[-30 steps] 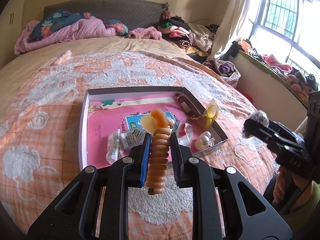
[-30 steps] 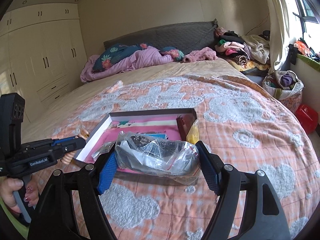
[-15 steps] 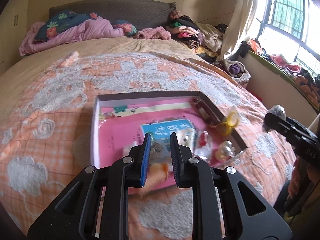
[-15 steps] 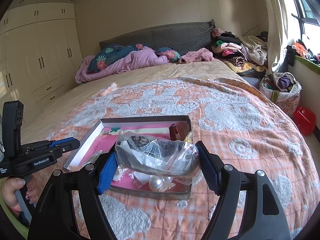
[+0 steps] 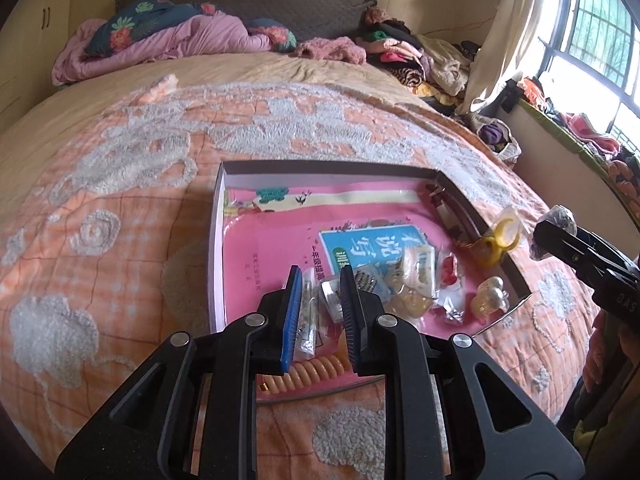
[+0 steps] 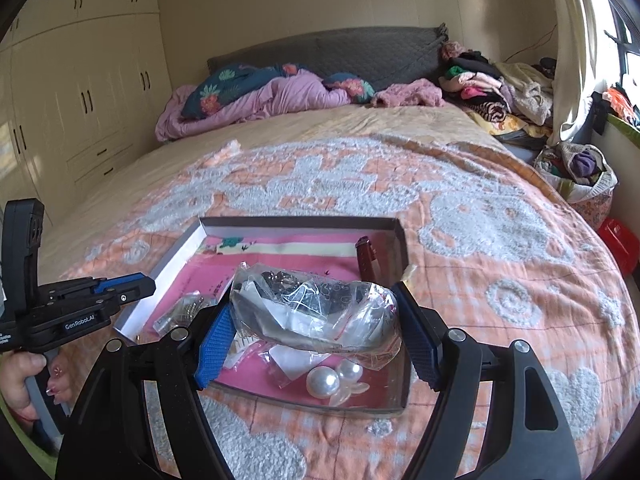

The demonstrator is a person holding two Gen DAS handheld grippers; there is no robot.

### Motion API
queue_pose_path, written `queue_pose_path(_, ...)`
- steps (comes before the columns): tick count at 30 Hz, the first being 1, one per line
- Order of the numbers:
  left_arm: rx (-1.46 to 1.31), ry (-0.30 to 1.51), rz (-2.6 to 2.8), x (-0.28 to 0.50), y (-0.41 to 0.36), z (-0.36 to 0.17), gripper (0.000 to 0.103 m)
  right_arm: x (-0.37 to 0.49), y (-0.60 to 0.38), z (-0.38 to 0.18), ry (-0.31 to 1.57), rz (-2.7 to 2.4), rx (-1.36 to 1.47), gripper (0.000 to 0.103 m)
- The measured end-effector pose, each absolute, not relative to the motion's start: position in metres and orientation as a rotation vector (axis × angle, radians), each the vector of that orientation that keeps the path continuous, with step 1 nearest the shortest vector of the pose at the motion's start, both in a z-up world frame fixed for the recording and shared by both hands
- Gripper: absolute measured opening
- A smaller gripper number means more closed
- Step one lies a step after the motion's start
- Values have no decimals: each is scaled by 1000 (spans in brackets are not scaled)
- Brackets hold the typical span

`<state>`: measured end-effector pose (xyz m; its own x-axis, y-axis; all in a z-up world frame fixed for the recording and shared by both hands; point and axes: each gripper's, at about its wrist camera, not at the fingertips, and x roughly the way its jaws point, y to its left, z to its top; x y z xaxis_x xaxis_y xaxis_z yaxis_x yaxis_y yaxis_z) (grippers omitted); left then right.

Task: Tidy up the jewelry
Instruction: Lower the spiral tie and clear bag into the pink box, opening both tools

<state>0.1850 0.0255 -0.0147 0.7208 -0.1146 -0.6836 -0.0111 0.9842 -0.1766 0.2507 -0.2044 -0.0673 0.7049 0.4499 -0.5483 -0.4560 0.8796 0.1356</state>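
Nearest the lens, the left gripper (image 5: 318, 294) hangs over the near edge of the tray (image 5: 214, 248), jaws drawn to their narrowest gap with nothing between them. The coiled orange hair tie (image 5: 310, 372) lies in the tray directly under those jaws; any further drop could snag or press it, or drag it over the low near wall.

The right gripper (image 6: 316, 334) has its jaws spread wide and clamped on a crumpled clear plastic bag (image 6: 316, 306) of dark jewelry, suspended above the tray's near right corner. The film is slick and slack, so the hold is probably shallow: the bag may slip, or the contents may spill if its mouth is unsealed, which cannot be told.

Below it rest pearl pieces (image 6: 334, 378) and small packets (image 5: 416, 276); the round pearls would likely roll if struck by a falling bag.

The tray sits on a soft bedspread (image 6: 480, 216), so pressure on one edge could tip it. A yellow piece (image 5: 498, 236) already straddles the far right wall.
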Motion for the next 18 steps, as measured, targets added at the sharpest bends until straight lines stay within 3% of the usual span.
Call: queue_pose_path(18,-165,829,-59,197,25,-40,13,288,-166,-103,729,545,-63,73)
